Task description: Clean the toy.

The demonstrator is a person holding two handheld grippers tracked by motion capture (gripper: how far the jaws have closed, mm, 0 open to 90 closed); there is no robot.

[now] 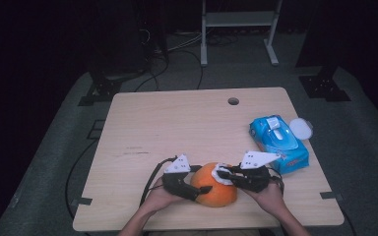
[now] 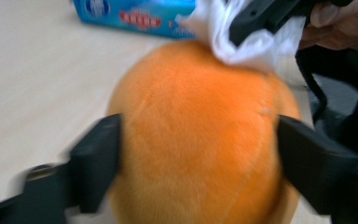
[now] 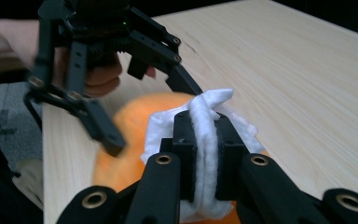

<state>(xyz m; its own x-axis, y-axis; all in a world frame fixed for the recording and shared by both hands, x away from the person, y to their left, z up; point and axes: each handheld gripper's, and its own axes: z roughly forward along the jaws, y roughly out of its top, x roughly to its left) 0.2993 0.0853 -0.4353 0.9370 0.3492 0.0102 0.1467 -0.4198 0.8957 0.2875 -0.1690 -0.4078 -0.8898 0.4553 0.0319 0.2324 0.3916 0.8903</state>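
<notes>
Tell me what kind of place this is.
Probably a lab or recording workspace: a bare wooden table on grey carpet, cables trailing over the floor, and a metal stand in the dark behind.

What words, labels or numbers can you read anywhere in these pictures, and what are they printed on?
Blue wipes pack: a red logo and a round emblem show in the left gripper view, too blurred to read.
White flap label on the pack's top: too small to read.
Nothing else bears readable text.

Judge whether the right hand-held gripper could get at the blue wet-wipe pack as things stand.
Probably not yet: the right hand-held gripper is shut on a white wipe against the orange plush ball; the blue wet-wipe pack lies unobstructed nearby.
</notes>
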